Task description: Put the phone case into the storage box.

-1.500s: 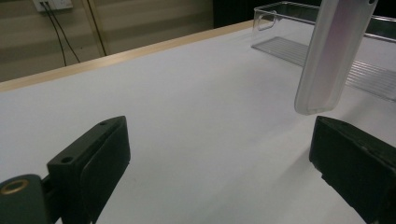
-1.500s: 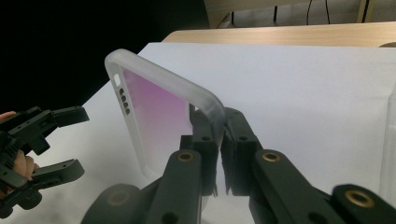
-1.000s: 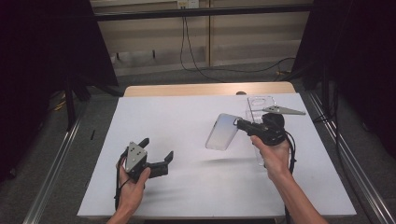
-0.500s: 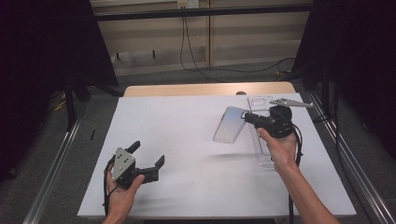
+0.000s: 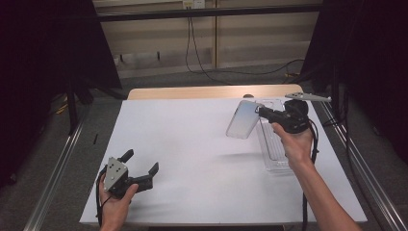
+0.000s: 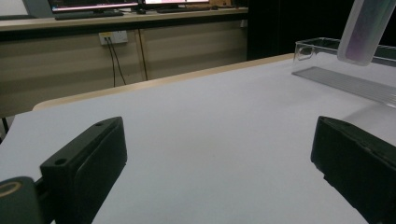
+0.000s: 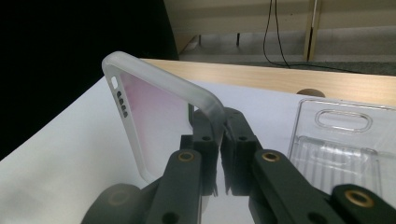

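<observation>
**benchrat:** Frosted plastic phone case (image 5: 243, 120) is up in the air over the right half of the counter (image 5: 192, 144), pinched by one edge in the right gripper (image 7: 219, 135). In the right gripper view the jaws are clamped tight on just the rim, near a corner, so most of the case hangs out to one side. Clear packaging tray (image 5: 274, 139) lies flat on the counter just below and beside it. Any tips for carrying it?

**slowhands:** With a thin edge grip like that, I'd say the risk is the case pivoting or slipping out. Keep the wrist steady, no quick swings, and don't let the free end bump the tray wall. If it's meant to go to the other hand, bring it low and toward the middle first.

**benchrat:** Left gripper (image 5: 139, 175) is way off at the near left corner, jaws spread wide, nothing between them.

**slowhands:** Good, it's ready then. I'd have it take the opposite long edge, square on, and only let the right one release once the left has a firm hold.
</observation>
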`<state>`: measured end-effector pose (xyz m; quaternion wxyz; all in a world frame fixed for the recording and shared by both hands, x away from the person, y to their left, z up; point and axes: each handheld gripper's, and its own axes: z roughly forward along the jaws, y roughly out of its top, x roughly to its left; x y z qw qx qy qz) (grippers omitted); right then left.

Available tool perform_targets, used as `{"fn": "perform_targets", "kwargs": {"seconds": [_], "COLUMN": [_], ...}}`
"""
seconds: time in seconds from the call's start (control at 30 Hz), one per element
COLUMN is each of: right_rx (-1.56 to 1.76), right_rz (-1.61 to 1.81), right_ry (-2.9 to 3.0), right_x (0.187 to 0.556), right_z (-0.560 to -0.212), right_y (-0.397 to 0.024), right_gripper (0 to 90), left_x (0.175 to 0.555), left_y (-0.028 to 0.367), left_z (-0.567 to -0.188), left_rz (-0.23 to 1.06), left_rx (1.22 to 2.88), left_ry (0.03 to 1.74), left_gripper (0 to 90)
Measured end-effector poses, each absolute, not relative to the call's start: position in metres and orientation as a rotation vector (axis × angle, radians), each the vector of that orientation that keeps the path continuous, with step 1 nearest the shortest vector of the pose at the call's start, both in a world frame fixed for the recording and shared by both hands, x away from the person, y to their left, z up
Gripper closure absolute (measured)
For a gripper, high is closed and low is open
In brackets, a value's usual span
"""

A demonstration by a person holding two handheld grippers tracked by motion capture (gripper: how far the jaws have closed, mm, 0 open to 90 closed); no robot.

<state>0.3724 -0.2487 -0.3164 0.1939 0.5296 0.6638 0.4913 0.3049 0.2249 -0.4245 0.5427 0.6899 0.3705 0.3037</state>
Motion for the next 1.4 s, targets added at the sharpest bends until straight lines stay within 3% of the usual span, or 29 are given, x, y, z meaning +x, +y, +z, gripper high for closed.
{"fn": "perform_targets", "kwargs": {"seconds": [1.4], "right_rx": [1.518], "right_rz": [1.234], "right_ry": [1.671], "right_x": [0.402], "right_z": [-0.291], "right_y": [-0.314], "right_gripper": [85.0], "left_x": [0.308], "left_y": [0.224], "left_z": [-0.431], "left_rz": [0.691], "left_rx": [1.657], "left_ry": [0.954], "left_gripper": [3.0]}}
